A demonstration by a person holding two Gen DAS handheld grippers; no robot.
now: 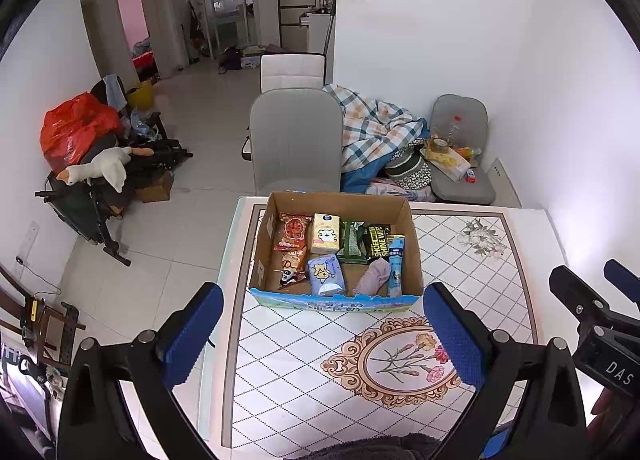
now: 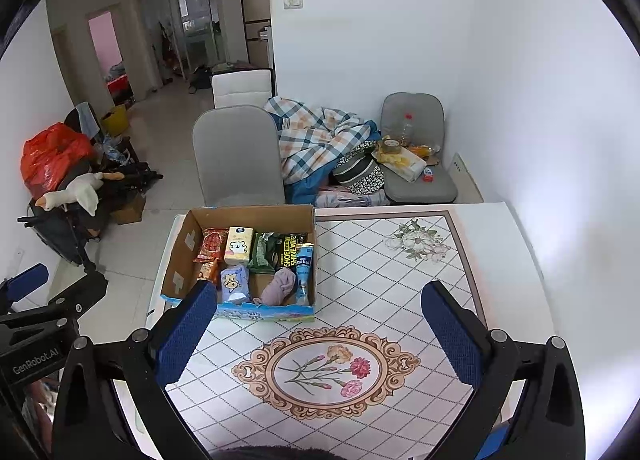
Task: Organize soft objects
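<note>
Both the left gripper (image 1: pixel 322 334) and right gripper (image 2: pixel 320 334) hover spread wide and empty above the tabletop (image 1: pixel 460 244), next likely reaching into the cardboard box (image 1: pixel 414 256).

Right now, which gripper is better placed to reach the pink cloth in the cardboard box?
Probably the left gripper. The cardboard box lies straight ahead between its open fingers, and the pink cloth is near the front. From the right gripper, the box sits off to the left.

Left tool (image 1: pixel 322 334) and right tool (image 2: pixel 318 334), each with blue-padded fingers (image 1: pixel 192 334) spread wide apart and gripping nothing, held side by side above the surface (image 1: pixel 288 360), both raised clear of it and pointing forward and downward.
</note>
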